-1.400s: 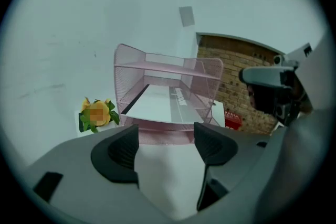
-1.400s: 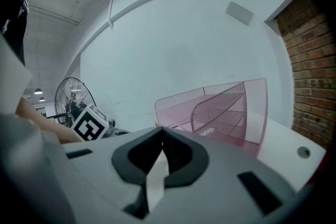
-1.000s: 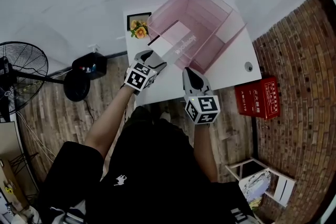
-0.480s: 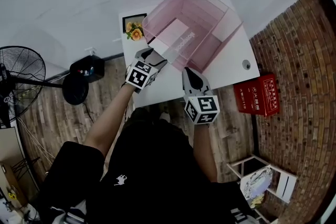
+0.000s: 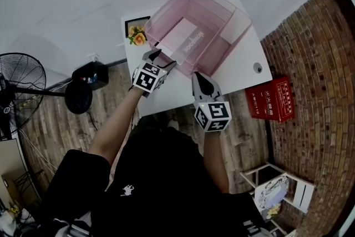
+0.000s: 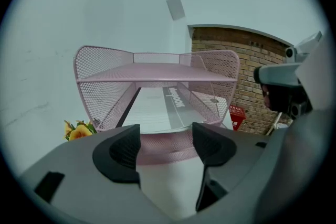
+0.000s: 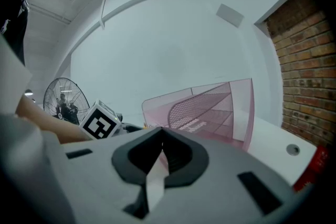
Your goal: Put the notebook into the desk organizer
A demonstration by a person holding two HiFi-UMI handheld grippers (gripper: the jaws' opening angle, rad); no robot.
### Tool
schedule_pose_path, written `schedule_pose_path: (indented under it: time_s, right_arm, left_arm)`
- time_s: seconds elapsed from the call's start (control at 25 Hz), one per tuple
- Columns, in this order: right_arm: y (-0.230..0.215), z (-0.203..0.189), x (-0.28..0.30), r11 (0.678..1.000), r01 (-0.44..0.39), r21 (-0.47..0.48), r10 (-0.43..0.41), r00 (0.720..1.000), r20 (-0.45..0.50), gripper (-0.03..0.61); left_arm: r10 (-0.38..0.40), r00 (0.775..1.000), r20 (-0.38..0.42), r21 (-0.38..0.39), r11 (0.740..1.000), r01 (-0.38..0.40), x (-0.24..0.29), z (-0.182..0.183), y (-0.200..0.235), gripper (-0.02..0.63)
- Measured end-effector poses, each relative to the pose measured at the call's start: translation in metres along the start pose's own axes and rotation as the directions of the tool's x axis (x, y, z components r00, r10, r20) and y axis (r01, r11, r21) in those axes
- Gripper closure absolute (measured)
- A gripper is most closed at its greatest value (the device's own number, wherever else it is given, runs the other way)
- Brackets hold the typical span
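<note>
The white surface (image 5: 238, 66) carries a pink mesh desk organizer (image 5: 166, 8). The notebook (image 5: 186, 39) lies flat inside it on the bottom tier, its near end at the open front. The left claw (image 6: 165, 147) sits just before that front edge, released, jaws apart with nothing between them, while the right claw (image 7: 160, 152), near the organizer's corner, is clenched on nothing.

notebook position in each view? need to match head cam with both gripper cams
Head view: notebook lies flat inside the pink organizer, upper centre.
Left gripper view: notebook at centre, on the organizer's bottom level.
Right gripper view: only a pale patch seen through the mesh, right of centre.
Shared landmark: the pink organizer, in all three.
</note>
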State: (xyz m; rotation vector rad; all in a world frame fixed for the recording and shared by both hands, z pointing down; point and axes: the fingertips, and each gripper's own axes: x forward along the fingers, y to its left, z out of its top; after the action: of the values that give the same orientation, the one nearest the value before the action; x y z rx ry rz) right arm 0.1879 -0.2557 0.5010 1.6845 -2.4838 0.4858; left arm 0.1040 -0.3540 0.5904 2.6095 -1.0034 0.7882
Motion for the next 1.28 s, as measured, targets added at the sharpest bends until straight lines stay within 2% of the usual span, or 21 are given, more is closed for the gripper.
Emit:
schedule_pose_path:
  time_s: [0.44, 0.64, 0.76, 0.88, 1.08, 1.28]
  right_arm:
    - [-0.013, 0.001, -0.008, 1.000, 0.015, 0.011, -0.015, 1.000, 0.008, 0.575]
    - [-0.011, 0.002, -0.013, 1.000, 0.005, 0.010, -0.005, 1.000, 0.014, 0.575]
    - [-0.007, 0.009, -0.015, 1.000, 0.008, 0.001, -0.008, 0.999, 0.052, 0.575]
    - [-0.003, 0.023, -0.020, 1.000, 0.027, 0.002, -0.027, 0.994, 0.102, 0.575]
    - [0.012, 0.037, -0.031, 0.999, 0.038, 0.001, -0.037, 0.990, 0.133, 0.575]
    - [0.035, 0.042, -0.046, 0.996, 0.092, 0.019, -0.094, 0.982, 0.164, 0.575]
  left_arm:
    - [0.005, 1.000, -0.015, 0.020, 1.000, -0.005, 0.012, 0.010, 0.001, 0.304]
    - [0.018, 1.000, -0.004, 0.018, 1.000, -0.018, 0.002, 0.011, -0.002, 0.290]
    - [0.029, 1.000, 0.011, 0.018, 0.999, -0.029, -0.011, 0.011, -0.005, 0.293]
    - [0.038, 0.999, 0.035, 0.014, 0.999, -0.039, -0.029, 0.009, -0.008, 0.362]
    - [0.039, 0.995, 0.095, -0.005, 0.999, -0.039, -0.068, 0.008, -0.015, 0.458]
    - [0.021, 0.986, 0.165, -0.008, 1.000, -0.020, -0.115, 0.006, -0.015, 0.549]
